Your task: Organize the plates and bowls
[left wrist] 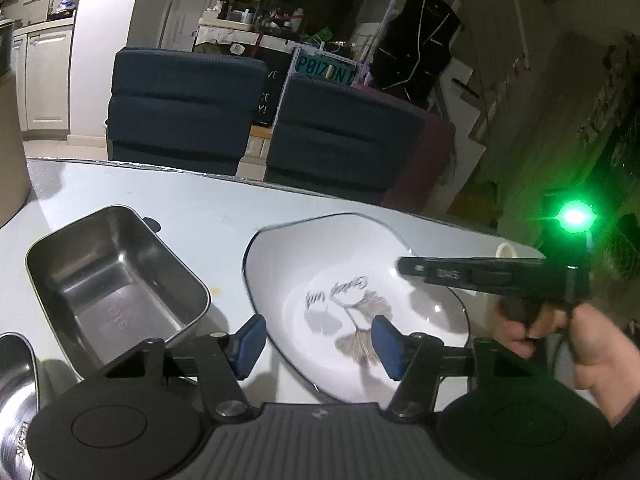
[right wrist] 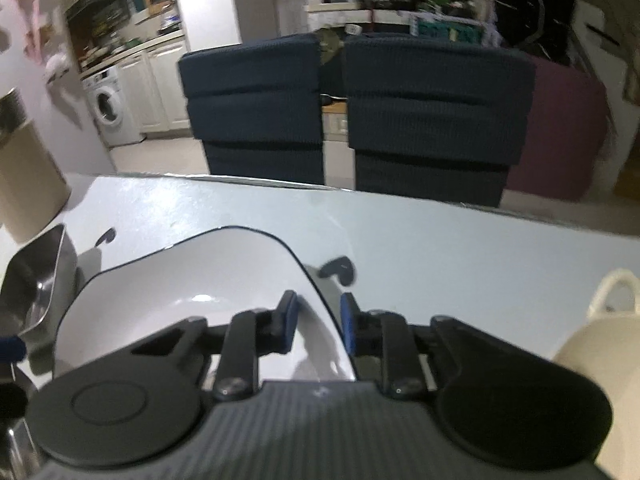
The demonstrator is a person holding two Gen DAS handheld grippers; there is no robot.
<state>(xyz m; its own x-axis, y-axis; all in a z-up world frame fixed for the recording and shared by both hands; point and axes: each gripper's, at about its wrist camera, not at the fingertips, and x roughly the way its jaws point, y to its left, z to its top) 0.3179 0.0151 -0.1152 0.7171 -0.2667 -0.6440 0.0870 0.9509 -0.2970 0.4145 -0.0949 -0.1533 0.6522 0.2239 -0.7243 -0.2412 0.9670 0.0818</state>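
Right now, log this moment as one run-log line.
stage: at plate | left tool: open, straddling near rim | right tool: narrow around right rim, contact unclear | steel tray: left of plate, untouched

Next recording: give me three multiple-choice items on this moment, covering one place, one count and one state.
1. In the left wrist view, where is the steel tray relative to the plate?
A. On the plate
B. Left of the plate
C. Right of the plate

2. How many blue chairs stand behind the table?
A. One
B. Four
C. Two

3. Where do the jaws of the right gripper stand?
A. Astride the plate's rim
B. Over the tray
C. Around a chair back

Answers:
1 B: the tray sits on the table to the plate's left, apart from it.
2 C: two chair backs show side by side.
3 A: the right wrist view shows the dark rim running between the jaws.
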